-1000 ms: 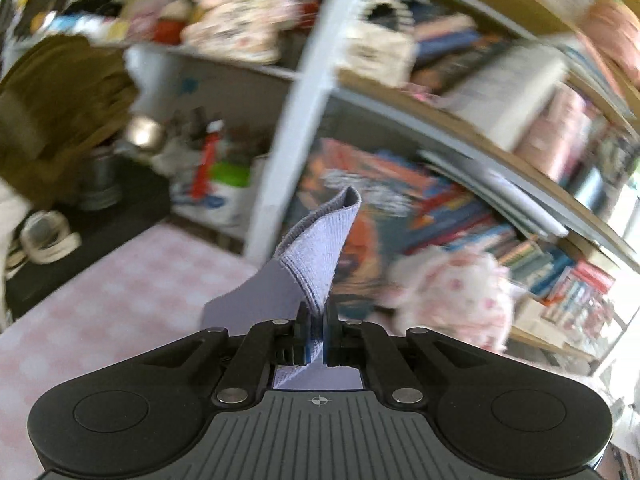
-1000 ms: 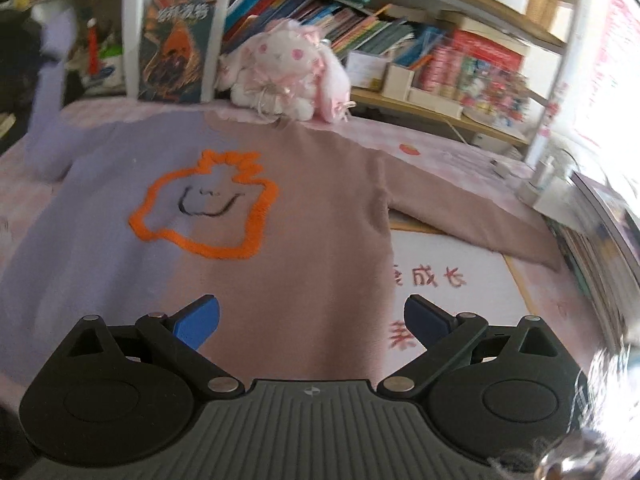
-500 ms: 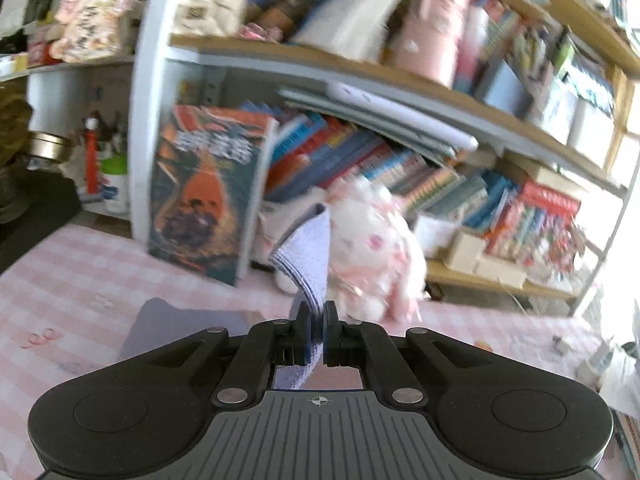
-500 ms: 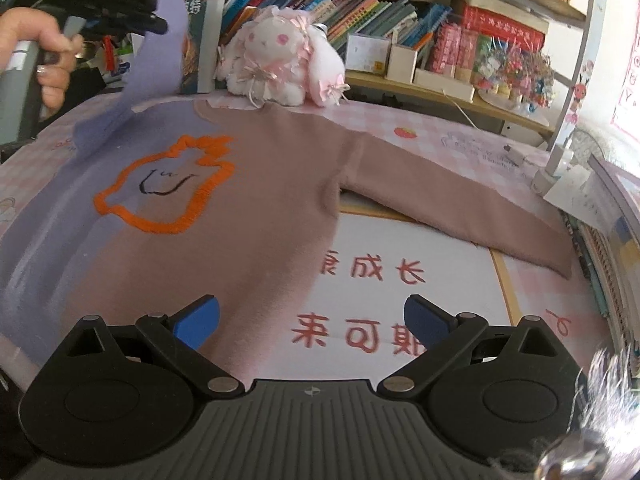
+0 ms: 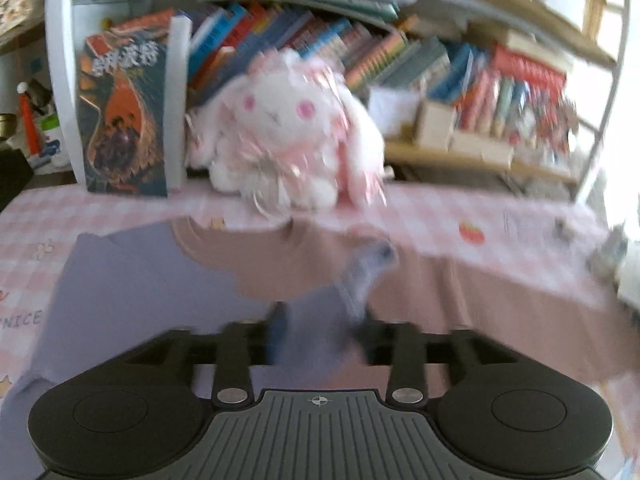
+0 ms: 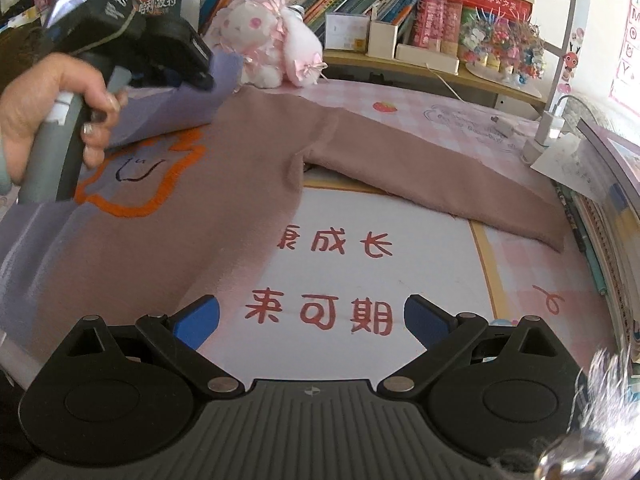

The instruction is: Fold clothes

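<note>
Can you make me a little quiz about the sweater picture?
1. True or false: the right gripper is holding the sweater.
2. Which sleeve has been brought over the sweater's body: A the lilac sleeve, B the pink sleeve?
3. What toy sits behind the sweater?

Key:
1. False. Its jaws stand open over the mat, gripping nothing.
2. A. The left gripper has just been opening with the lilac sleeve between its jaws; the pink sleeve lies stretched out.
3. A plush bunny.
</note>
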Action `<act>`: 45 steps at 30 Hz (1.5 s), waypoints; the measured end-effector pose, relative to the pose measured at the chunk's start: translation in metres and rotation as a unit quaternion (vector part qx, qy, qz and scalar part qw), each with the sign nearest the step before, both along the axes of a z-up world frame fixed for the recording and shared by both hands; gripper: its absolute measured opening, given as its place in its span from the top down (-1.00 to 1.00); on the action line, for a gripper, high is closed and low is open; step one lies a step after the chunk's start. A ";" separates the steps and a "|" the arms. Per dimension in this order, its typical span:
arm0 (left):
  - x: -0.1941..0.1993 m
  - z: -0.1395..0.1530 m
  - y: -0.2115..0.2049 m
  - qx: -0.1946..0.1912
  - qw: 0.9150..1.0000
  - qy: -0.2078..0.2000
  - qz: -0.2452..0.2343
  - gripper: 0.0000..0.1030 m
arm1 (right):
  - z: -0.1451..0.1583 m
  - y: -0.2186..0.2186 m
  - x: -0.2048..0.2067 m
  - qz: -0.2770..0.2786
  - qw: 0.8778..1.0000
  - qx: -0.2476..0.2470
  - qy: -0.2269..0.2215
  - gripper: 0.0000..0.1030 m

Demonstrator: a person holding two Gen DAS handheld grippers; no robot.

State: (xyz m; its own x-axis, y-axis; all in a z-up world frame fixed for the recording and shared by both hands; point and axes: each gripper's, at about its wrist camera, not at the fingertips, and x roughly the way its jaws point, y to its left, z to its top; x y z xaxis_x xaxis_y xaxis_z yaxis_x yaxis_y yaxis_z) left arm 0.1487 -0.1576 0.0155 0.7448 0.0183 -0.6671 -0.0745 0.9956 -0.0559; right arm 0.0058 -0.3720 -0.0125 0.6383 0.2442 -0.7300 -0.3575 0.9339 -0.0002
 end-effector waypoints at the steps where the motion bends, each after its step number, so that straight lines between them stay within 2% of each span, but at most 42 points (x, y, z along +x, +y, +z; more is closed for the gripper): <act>1: -0.008 0.000 0.002 0.005 1.000 -0.005 -0.008 -0.14 | 0.000 0.000 0.001 0.000 1.000 0.001 0.000 -0.93; 5: -0.046 0.000 0.026 0.035 0.999 -0.004 0.002 -0.22 | -0.001 0.002 0.004 0.008 1.000 0.010 0.006 -0.93; 9: -0.091 -0.005 0.071 0.061 0.996 0.028 0.060 -0.22 | -0.004 0.014 0.009 0.029 0.999 0.021 0.017 -0.93; 14: -0.146 -0.014 0.126 0.075 0.987 0.056 0.132 -0.22 | -0.005 0.035 0.011 0.048 0.998 0.031 0.024 -0.93; 17: -0.167 -0.021 0.154 0.071 0.983 0.066 0.154 -0.22 | -0.005 0.045 0.011 0.043 0.998 0.035 0.027 -0.90; 23: -0.179 -0.032 0.184 0.035 0.985 0.072 0.153 -0.22 | -0.003 0.055 0.007 -0.001 0.999 0.037 0.040 -0.86; 29: -0.180 -0.043 0.196 0.023 0.988 0.078 0.129 -0.20 | -0.010 0.058 -0.005 -0.051 0.996 0.033 0.068 -0.33; 30: -0.181 -0.043 0.197 0.016 0.989 0.077 0.126 -0.15 | -0.011 0.058 -0.007 -0.060 0.995 0.034 0.072 -0.19; 31: -0.183 -0.044 0.199 0.006 0.990 0.075 0.122 0.07 | -0.012 0.058 -0.008 -0.069 0.994 0.035 0.077 -0.01; 32: -0.184 -0.044 0.200 -0.007 0.990 0.072 0.117 0.22 | -0.013 0.058 -0.010 -0.076 0.993 0.038 0.079 0.02; 33: -0.184 -0.043 0.202 -0.018 0.991 0.070 0.112 0.63 | -0.013 0.058 -0.011 -0.084 0.992 0.040 0.080 0.10; 34: -0.184 -0.042 0.203 -0.026 0.991 0.069 0.108 0.89 | -0.013 0.059 -0.012 -0.089 0.992 0.044 0.080 0.22; 36: -0.183 -0.041 0.205 -0.037 0.992 0.070 0.103 0.92 | -0.013 0.060 -0.015 -0.097 0.991 0.052 0.081 0.39; 40: -0.185 -0.039 0.222 -0.048 0.990 0.062 0.114 0.92 | -0.013 0.071 -0.016 -0.103 0.990 0.056 0.078 0.59; 45: -0.186 -0.036 0.245 -0.044 0.989 0.057 0.128 0.92 | -0.013 0.096 -0.017 -0.071 0.993 0.053 0.074 0.64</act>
State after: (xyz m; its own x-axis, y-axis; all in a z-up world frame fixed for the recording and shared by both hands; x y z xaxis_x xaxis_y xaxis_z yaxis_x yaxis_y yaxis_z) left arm -0.0370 0.0870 -0.0207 0.6424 0.1352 -0.7543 -0.3353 0.9347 -0.1180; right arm -0.0110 -0.2764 -0.0257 0.5597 0.2389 -0.7935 -0.2102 0.9671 0.1429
